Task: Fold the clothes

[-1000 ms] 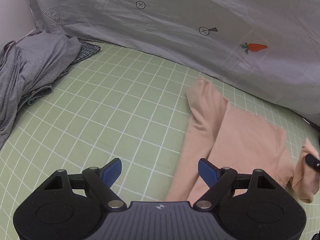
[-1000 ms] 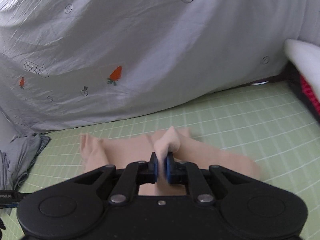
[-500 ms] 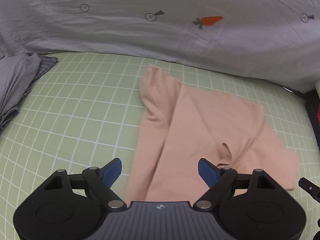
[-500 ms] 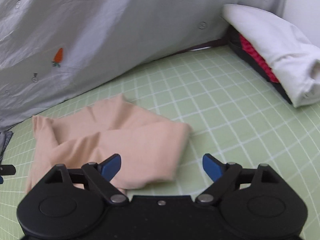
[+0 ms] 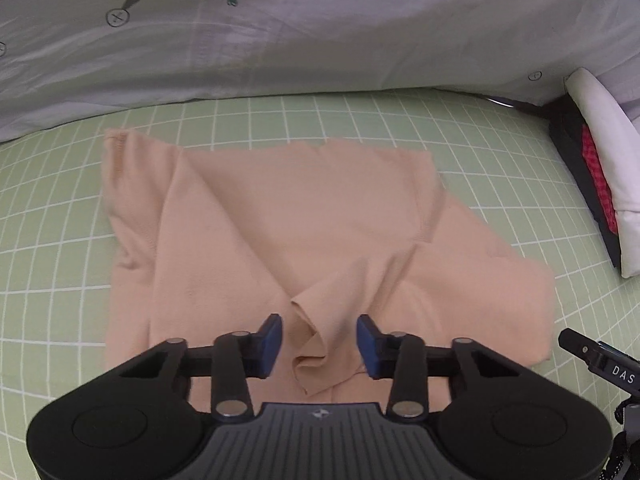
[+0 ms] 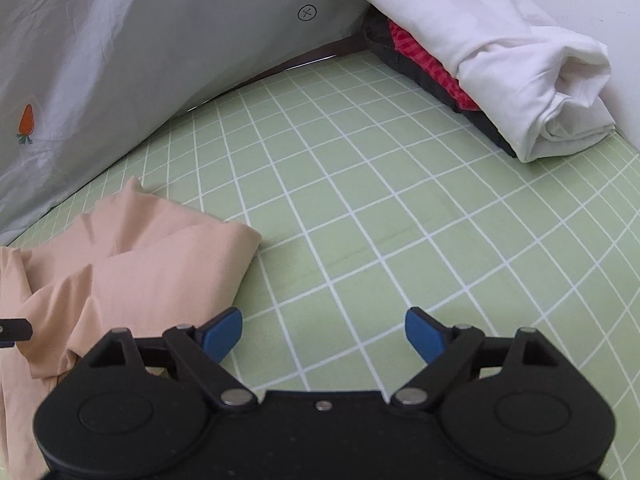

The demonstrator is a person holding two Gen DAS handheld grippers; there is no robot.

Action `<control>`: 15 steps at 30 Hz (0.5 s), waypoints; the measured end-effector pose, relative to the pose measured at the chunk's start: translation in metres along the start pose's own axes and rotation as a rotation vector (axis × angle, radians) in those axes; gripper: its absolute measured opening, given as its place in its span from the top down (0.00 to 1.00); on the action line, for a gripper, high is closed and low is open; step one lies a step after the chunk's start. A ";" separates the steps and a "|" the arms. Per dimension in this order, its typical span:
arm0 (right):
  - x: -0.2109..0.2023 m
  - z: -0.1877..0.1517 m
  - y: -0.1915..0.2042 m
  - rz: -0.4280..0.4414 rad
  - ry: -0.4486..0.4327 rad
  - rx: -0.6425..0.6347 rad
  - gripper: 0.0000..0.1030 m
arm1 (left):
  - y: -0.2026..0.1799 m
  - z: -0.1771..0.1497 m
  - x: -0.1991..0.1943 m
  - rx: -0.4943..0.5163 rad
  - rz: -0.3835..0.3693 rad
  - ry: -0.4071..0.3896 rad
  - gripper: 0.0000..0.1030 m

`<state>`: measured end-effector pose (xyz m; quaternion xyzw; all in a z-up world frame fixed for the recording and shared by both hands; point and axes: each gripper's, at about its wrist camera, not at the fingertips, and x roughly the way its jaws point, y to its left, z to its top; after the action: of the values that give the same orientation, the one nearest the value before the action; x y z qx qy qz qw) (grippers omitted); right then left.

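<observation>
Released from your right gripper (image 6: pixel 323 336), now wide open over the green mat (image 6: pixel 400 216), the peach garment (image 5: pixel 288 232) lies part-folded at centre, its 6 o'clock ridge between your half-open left gripper (image 5: pixel 319 346), more folds pending.

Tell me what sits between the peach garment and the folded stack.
Only bare green grid mat separates the peach garment from the folded stack, per the right wrist view.
</observation>
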<state>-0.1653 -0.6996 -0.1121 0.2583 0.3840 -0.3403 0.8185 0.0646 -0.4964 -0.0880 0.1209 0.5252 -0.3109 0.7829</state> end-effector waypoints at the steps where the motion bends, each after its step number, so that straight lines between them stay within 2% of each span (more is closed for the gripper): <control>1: 0.002 0.002 0.003 0.001 0.002 -0.010 0.13 | 0.002 0.000 0.003 -0.013 -0.013 0.005 0.92; 2: 0.004 0.003 0.005 0.002 0.003 -0.019 0.13 | 0.004 0.000 0.005 -0.027 -0.027 0.010 0.97; 4: 0.005 0.004 0.011 -0.002 0.006 -0.044 0.14 | 0.009 0.000 0.004 -0.053 -0.041 -0.003 0.97; 9: 0.004 0.004 0.026 -0.018 -0.007 -0.110 0.14 | 0.047 0.009 -0.044 -0.145 -0.039 -0.151 0.98; 12: 0.006 0.002 0.039 -0.004 0.013 -0.151 0.14 | 0.089 0.018 -0.079 -0.218 0.013 -0.272 0.98; 14: 0.007 0.000 0.050 0.007 0.025 -0.167 0.14 | 0.128 0.022 -0.099 -0.310 0.067 -0.344 0.98; 15: 0.008 -0.001 0.057 0.016 0.032 -0.168 0.14 | 0.144 0.021 -0.101 -0.349 0.098 -0.355 0.98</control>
<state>-0.1191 -0.6662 -0.1098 0.1973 0.4220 -0.2963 0.8337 0.1428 -0.3584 -0.0085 -0.0474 0.4186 -0.1937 0.8860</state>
